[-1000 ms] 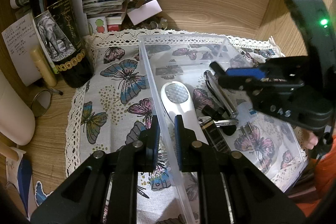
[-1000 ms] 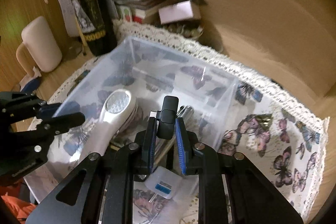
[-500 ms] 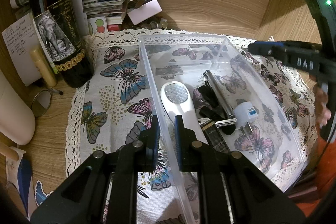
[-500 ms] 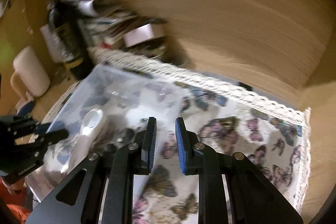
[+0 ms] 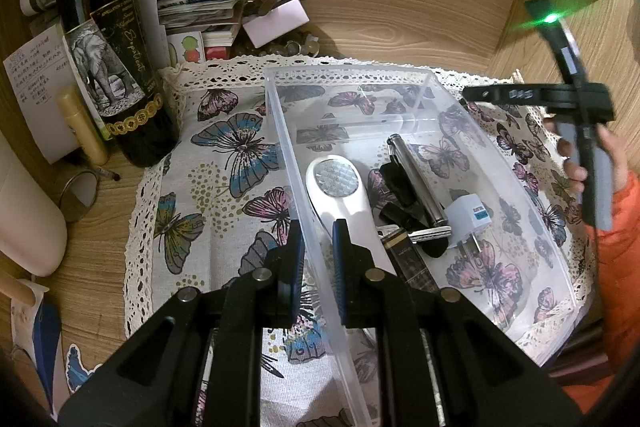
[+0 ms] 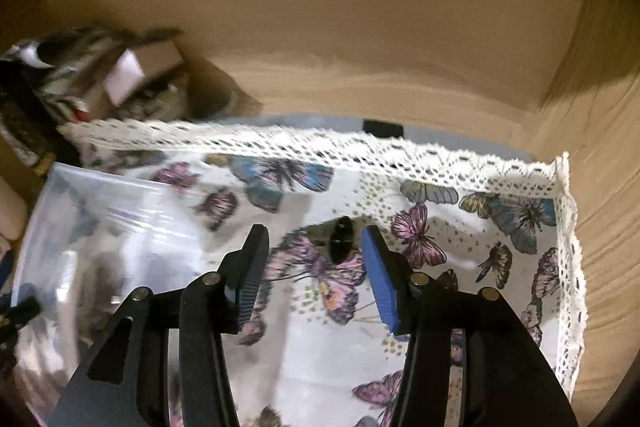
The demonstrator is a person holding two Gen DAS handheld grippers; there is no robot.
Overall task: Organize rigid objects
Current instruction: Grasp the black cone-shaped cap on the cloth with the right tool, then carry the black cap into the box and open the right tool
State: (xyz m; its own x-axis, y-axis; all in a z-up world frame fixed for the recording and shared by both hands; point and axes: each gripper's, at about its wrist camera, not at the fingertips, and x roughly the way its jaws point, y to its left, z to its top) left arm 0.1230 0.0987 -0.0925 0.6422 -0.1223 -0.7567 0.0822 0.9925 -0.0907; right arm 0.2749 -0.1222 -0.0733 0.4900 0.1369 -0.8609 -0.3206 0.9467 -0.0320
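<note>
The right gripper has been swung off the bin, jaws opening over what is possibly a clip at twelve o'clock; the left gripper stays pinched on the bin's wall.

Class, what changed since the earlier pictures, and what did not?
The right gripper dropped its black piece into the bin, swung out over the cloth, and its jaws are opening above a small dark object. The left gripper stays shut on the bin wall.
</note>
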